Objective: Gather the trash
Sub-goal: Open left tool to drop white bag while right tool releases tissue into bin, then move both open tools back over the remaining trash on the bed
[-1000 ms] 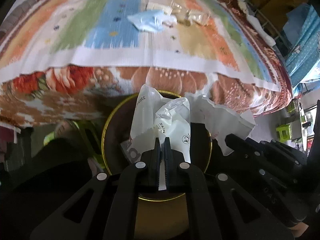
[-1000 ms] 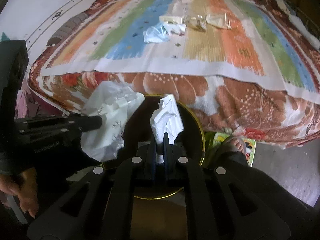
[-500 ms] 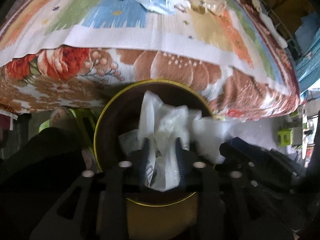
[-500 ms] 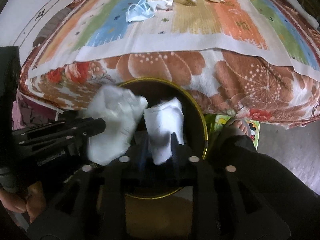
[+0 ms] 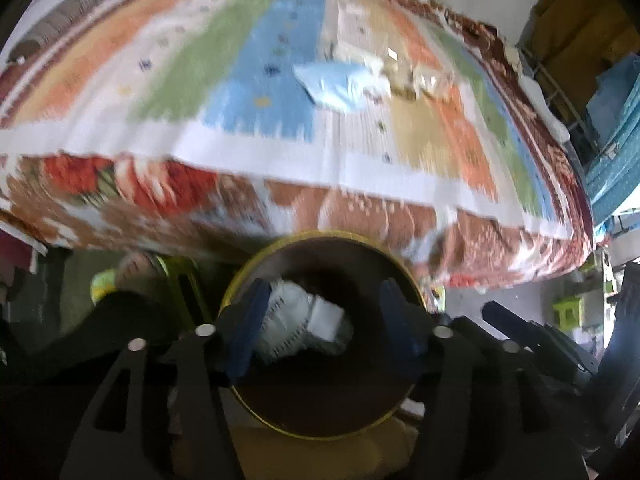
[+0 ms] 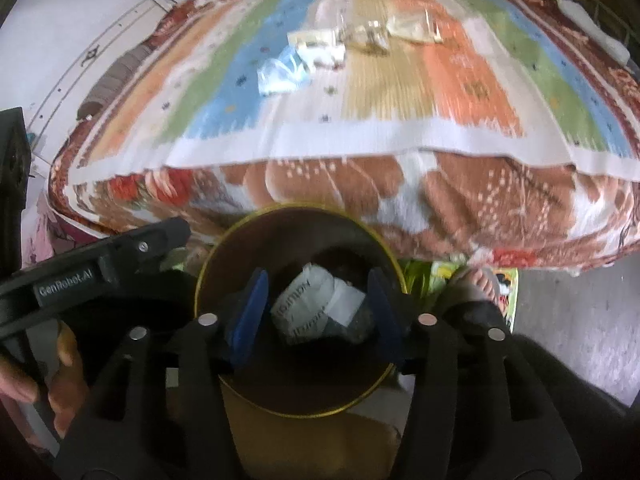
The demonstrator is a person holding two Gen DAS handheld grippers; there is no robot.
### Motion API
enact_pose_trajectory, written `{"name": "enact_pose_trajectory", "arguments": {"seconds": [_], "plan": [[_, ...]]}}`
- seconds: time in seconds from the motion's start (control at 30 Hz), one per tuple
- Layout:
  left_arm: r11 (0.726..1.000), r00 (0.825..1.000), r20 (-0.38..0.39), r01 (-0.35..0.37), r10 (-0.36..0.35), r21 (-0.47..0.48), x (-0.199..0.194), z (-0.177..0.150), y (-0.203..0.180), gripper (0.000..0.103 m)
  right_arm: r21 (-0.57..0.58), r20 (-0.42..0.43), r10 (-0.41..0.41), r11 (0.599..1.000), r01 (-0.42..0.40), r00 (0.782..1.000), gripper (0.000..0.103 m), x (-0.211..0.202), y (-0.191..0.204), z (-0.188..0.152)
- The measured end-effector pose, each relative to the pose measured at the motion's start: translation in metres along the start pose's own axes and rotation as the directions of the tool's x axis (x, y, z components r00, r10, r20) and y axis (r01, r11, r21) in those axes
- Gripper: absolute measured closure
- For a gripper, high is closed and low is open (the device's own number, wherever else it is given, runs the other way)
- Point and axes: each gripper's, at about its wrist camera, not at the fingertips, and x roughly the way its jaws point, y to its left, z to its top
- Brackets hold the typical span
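Right wrist: striped bedspread (image 6: 400,92), bin (image 6: 240,240) below.

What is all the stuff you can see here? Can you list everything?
bin: one, dark inside with a yellow rim, on the floor in front of the bed
wrappers in the bin: crumpled white pieces, count unclear, lying inside
blue trash piece: one, pale blue, on the striped blanket
clear wrappers: several, clear and yellowish, on the blanket behind the blue piece
striped blanket: one, many colours, on top of the bed
floral cover: one, brown, red and white, hanging down the bed's side
left gripper: black with blue pads, open over the bin
right gripper: black with blue pads, open over the bin
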Motion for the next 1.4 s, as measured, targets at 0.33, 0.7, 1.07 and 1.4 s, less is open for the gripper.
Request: {"name": "enact_pose_trajectory", "arguments": {"seconds": [0.33,0.7,1.07,1.4], "plan": [[0.997,0.997,0.072,-0.039,0.034,0.072,-0.022,0.029,-0.008,0.028,-0.092,0.138,-0.036,0.995,0.049,0.990,0.031,-0.036,0.007,0.034],[0.977,0.980,0.169,-0.135,0.107,0.166,-0.030,0.089,-0.009,0.006,-0.145,0.254,-0.079,0.982,0.119,0.964,0.010,-0.056,-0.001,0.088],[0.956,0.974,0.180,-0.179,0.139,0.233,-0.004,0.128,-0.017,0.006,-0.085,0.270,-0.078,0.991,0.104,0.960,0.009,-0.041,-0.019,0.139],[0.983,0.987,0.154,-0.065,0.038,0.172,0.017,0.158,-0.003,0.006,-0.101,0.254,-0.081,0.989,0.110,0.964,0.009,-0.018,-0.027,0.165]]}}
